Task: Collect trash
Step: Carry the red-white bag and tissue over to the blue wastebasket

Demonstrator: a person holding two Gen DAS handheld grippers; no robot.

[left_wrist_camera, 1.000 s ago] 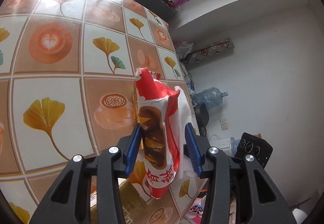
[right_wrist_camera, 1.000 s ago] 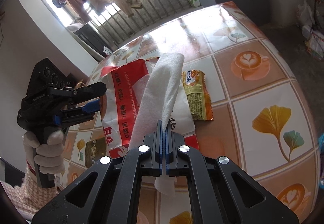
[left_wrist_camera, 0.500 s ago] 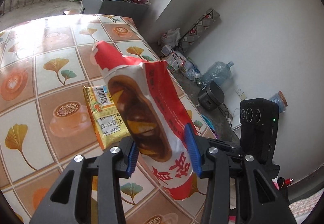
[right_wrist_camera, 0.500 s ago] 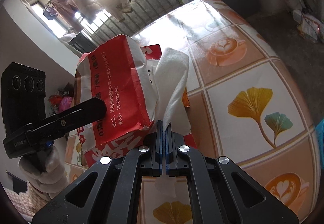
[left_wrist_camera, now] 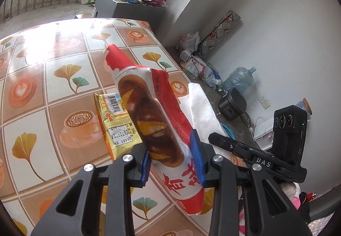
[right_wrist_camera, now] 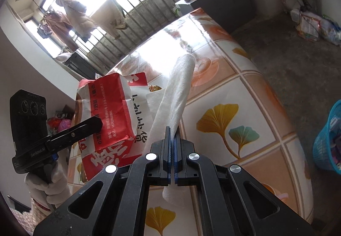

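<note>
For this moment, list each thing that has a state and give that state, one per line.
Red-and-white paper food bag: lifted off the table, between the left gripper's closing fingers.
White paper tissue: pinched in the shut right gripper, standing upward.
Yellow snack wrapper: lying flat on the patterned tablecloth.
Blue plastic basket: on the floor, holding trash.

Black claws (left_wrist_camera: 173, 164), blue pads (left_wrist_camera: 196, 157), white glove (right_wrist_camera: 50, 184)

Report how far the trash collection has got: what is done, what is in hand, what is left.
Done: nothing visibly binned yet. In hand: the left claw is closing on the red-and-white paper food bag, held above the table; the right claw is shut on a white tissue. Left: the yellow snack wrapper lies on the table.
</note>
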